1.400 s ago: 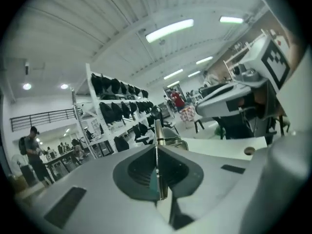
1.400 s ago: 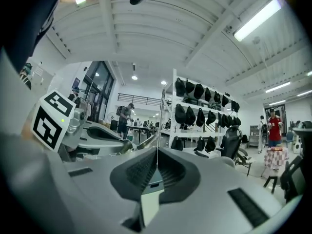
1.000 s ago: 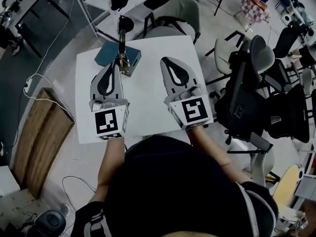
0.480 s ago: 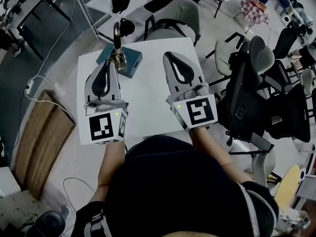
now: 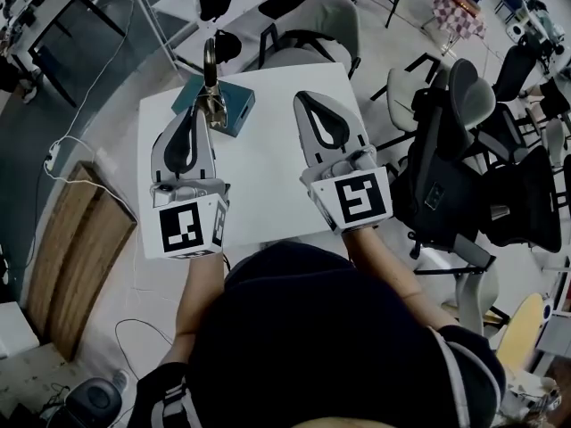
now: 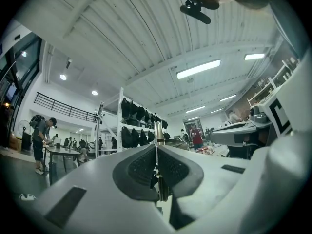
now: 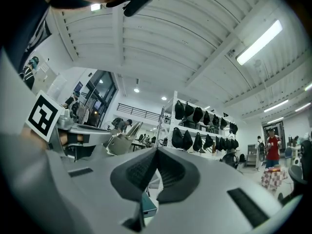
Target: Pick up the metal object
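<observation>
Two handheld grippers hover over a white table, and I will go from its left side across to its right.

Left of the table, on the floor, lie a wooden board and a thin cable.

Over the table's left half, the left gripper has its jaws pinched tight on the metal object. The left gripper view shows the thin metal edge clamped between the ribbed pads. The object stands upright over a teal box, which sits at the table's far left corner, right up against the far edge. The cube on this gripper bears a black-and-white square marker pattern, with no words on it that I can read.

Bare white tabletop runs between the two grippers.

Over the table's right half, the right gripper is closed on nothing, its pads meeting at the tip. Its cube carries another square marker. From its own view the metal object shows off to the left.

Beyond the table's far edge stands a grey chair. Black office chairs crowd close to the table's right edge.
</observation>
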Demonstrator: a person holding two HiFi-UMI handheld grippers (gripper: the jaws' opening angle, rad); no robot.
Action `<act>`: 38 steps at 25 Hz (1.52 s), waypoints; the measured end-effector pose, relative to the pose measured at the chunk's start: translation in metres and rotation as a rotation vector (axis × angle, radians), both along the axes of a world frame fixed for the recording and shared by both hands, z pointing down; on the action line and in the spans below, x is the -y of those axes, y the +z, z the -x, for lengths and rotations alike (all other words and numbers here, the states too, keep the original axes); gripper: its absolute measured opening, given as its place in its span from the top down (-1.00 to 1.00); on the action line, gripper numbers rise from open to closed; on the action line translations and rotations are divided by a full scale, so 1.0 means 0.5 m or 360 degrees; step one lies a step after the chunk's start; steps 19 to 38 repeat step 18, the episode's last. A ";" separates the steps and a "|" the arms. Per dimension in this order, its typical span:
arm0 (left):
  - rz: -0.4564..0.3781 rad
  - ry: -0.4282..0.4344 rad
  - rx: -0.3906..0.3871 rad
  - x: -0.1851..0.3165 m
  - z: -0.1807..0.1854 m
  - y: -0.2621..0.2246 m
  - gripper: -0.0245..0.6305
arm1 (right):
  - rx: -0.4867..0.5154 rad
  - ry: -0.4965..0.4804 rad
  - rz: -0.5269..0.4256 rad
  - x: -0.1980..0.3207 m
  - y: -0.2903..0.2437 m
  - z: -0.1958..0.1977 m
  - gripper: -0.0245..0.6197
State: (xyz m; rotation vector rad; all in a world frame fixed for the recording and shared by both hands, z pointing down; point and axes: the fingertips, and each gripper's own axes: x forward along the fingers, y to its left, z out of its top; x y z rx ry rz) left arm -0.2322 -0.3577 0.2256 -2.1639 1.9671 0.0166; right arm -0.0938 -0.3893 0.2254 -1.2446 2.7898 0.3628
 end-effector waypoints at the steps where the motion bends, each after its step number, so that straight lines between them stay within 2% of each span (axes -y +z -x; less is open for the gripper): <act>1: 0.0002 -0.0003 0.0002 -0.001 0.002 0.000 0.85 | 0.0001 0.0000 0.0004 -0.001 0.001 -0.001 0.84; 18: 0.0015 -0.0020 0.0002 -0.030 -0.031 0.016 0.85 | 0.0003 -0.0027 0.0042 -0.026 0.023 -0.036 0.84; 38: 0.0015 -0.0020 0.0002 -0.030 -0.031 0.016 0.85 | 0.0003 -0.0027 0.0042 -0.026 0.023 -0.036 0.84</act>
